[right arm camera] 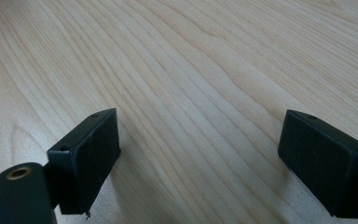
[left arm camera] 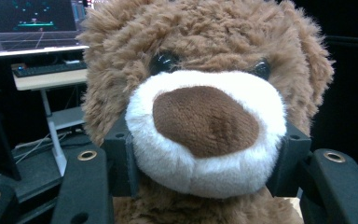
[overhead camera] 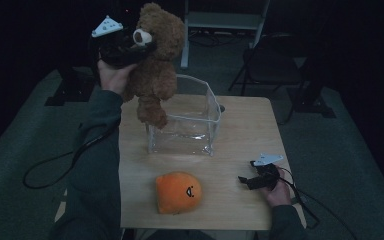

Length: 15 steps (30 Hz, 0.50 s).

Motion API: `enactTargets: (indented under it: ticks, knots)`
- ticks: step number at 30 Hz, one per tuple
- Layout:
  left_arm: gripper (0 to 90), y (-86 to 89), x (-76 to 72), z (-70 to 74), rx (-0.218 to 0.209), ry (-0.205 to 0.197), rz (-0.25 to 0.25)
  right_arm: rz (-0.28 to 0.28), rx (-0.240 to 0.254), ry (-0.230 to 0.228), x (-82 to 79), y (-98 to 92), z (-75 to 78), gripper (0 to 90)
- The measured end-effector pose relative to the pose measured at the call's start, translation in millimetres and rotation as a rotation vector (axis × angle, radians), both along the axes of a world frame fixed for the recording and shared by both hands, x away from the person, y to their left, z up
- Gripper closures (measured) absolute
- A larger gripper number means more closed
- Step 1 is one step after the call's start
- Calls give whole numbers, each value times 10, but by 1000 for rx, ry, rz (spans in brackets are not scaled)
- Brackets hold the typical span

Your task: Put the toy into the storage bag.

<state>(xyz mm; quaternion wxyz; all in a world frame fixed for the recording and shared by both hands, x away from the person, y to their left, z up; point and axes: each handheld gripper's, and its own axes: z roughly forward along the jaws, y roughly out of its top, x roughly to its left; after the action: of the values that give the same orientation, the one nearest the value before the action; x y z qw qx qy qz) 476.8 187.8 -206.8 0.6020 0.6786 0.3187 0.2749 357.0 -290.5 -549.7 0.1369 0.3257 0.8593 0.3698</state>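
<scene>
Left gripper [overhead camera: 130, 47] clamped on teddy bear's [overhead camera: 155, 60] white muzzle [left arm camera: 205, 140], raised above clear bin [overhead camera: 185, 120]. Right gripper [overhead camera: 252, 179] spread wide, empty, low over pale wooden table [overhead camera: 245, 130]. Orange plush [overhead camera: 178, 192] near front edge. Dark room, grey carpet [overhead camera: 25, 145], folding chair [overhead camera: 270, 60] behind.

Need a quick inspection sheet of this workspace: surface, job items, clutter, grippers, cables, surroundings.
Surface: wooden table, bare grain under the right jaws.
Job's things: brown teddy bear lifted above the clear box; box stands on the table.
Clutter: orange plush near the front edge.
Grippers: left gripper clamped on the bear's muzzle; right gripper open, low over the table.
Cables: one cable trails from the left gripper.
Surroundings: dark room, folding chair, monitor.
</scene>
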Motion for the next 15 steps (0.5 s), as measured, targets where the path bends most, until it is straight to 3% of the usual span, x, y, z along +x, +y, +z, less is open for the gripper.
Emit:
enactTargets:
  ticks: [15]
  knots:
    - [413,-167,79,45,6,-14,48,-1,0,0,0,0,0,119]
